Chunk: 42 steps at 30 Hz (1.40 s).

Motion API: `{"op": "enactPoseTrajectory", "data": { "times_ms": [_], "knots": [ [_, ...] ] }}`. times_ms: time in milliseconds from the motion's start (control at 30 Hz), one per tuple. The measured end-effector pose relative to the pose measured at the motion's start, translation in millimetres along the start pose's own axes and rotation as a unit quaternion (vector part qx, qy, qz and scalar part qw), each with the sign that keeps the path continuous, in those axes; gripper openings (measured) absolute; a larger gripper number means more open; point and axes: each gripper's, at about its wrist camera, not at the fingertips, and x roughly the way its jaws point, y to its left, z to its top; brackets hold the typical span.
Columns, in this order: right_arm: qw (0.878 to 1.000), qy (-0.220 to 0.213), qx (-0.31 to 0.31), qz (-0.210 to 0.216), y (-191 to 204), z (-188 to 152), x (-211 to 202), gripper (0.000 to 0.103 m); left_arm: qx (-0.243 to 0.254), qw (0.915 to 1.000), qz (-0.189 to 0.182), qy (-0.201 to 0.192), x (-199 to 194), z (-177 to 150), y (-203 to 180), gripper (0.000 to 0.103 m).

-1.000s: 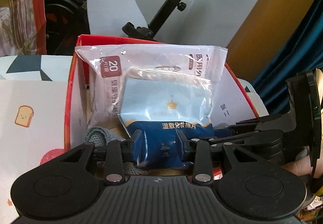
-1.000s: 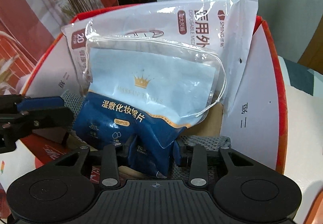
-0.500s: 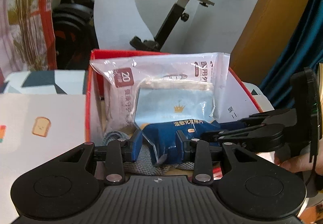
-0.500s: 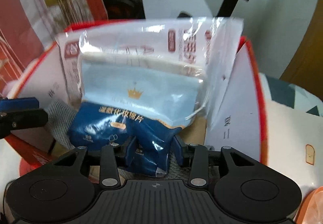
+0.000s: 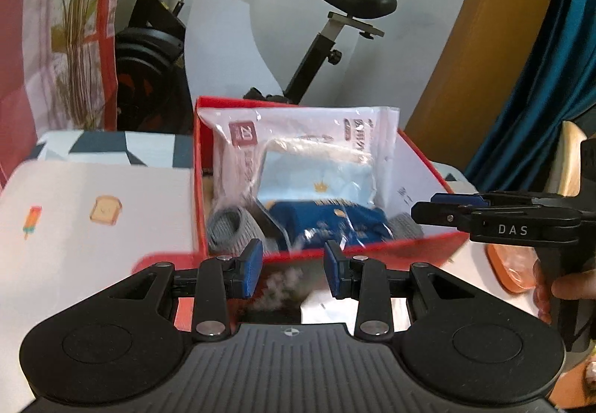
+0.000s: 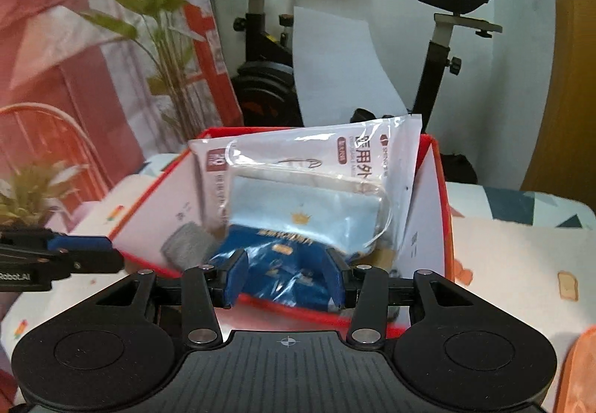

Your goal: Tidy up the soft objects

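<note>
A red box holds a white mask pack leaning on its back wall. A light-blue and dark-blue cotton-pad pack leans in front of it, beside a grey knitted roll. My left gripper is open just outside the box's near wall, with nothing between its fingers. My right gripper hovers at the near rim with its jaws opening. The blue pack shows in the gap, but the pads do not press it. Each gripper also shows in the other view, the right gripper and the left gripper.
The box stands on a white cloth printed with toast and ice lollies. An orange object lies at the right, near a hand. Behind the table stand an exercise bike, a plant and a blue curtain.
Both grippers have drawn back and up out of the box. The blue pack that sat between their fingers stays inside. The right jaws stand wider.
</note>
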Motion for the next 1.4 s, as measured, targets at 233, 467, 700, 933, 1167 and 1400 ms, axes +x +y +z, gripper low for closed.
{"op": "enactPoseTrajectory", "data": {
  "times_ms": [233, 467, 700, 933, 1167, 1400],
  "knots": [
    [1.000, -0.019, -0.018, 0.012, 13, -27, -36, 0.042, -0.012, 0.9998, -0.018, 0.006, -11, -28, -3, 0.037],
    [0.999, 0.018, -0.022, 0.035, 17, -56, -35, 0.042, -0.022, 0.9989, -0.022, 0.034, -1, -49, 1, 0.036],
    [0.998, 0.065, -0.011, 0.007, 0, -92, -7, 0.042, -0.032, 0.9972, -0.033, 0.059, 15, -61, 2, 0.035],
    [0.994, 0.108, -0.009, -0.021, -19, -122, 11, 0.042, -0.032, 0.9945, -0.039, 0.092, 34, -72, -1, 0.035],
    [0.991, 0.115, -0.039, -0.057, -24, -132, 11, 0.042, -0.025, 0.9929, -0.032, 0.111, 51, -77, -4, 0.035],
    [0.988, 0.126, -0.058, -0.065, -25, -134, 14, 0.042, -0.023, 0.9920, -0.032, 0.120, 63, -79, -5, 0.035]
  ]
}}
